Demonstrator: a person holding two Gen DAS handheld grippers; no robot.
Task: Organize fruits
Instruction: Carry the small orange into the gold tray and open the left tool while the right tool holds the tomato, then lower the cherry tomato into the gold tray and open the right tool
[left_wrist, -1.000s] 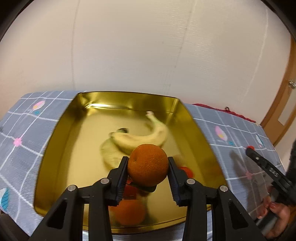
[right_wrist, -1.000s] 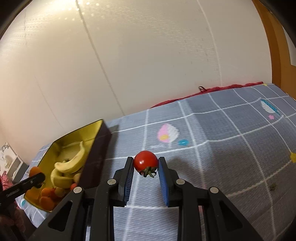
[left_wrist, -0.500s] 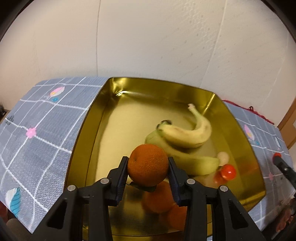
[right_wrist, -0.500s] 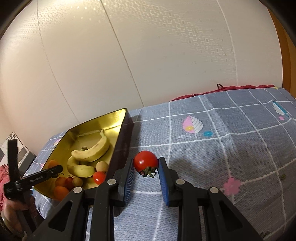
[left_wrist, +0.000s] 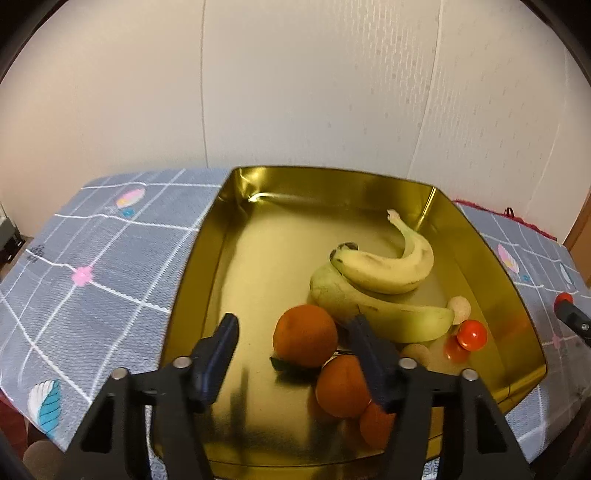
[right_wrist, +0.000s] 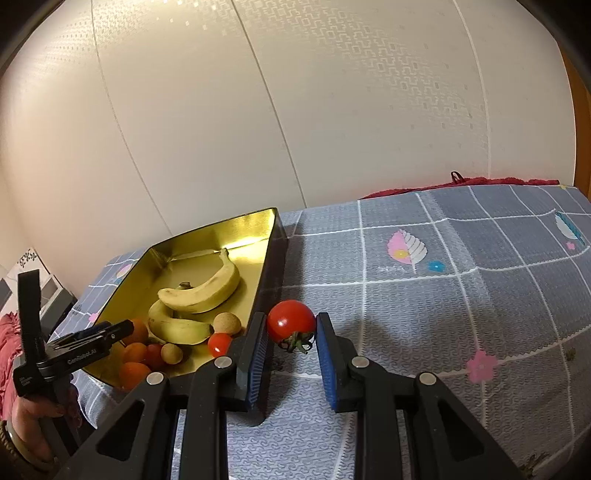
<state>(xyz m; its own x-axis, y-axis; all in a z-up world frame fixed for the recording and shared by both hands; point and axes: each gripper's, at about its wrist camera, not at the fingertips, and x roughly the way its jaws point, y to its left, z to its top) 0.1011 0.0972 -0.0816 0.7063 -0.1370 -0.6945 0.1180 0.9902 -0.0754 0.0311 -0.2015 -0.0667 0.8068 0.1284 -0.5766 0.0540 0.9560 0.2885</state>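
My left gripper (left_wrist: 293, 325) stands open over the near part of the gold tray (left_wrist: 199, 266). An orange (left_wrist: 304, 336) lies loose on the tray floor between its spread fingers, against another orange (left_wrist: 341, 386). Two bananas (left_wrist: 388, 269) lie in the middle, with a cherry tomato (left_wrist: 471, 334) and a beige round fruit (left_wrist: 460, 309) at the right. My right gripper (right_wrist: 291, 319) is shut on a red tomato (right_wrist: 291, 326) and held above the cloth just right of the tray's wall (right_wrist: 267, 258). The left gripper (right_wrist: 96, 336) shows over the tray's near corner.
A grey checked cloth (right_wrist: 461, 314) with leaf and flower prints covers the table. A pale wall rises close behind. A red fabric (right_wrist: 461, 182) lies along the far edge. A hand (right_wrist: 33, 417) holds the left gripper at the lower left. White boxes (right_wrist: 48, 288) stand beyond the table's left end.
My left gripper has opened and the orange has dropped from its fingers onto the tray floor. The right gripper, still holding the tomato, has come closer to the tray's right wall.
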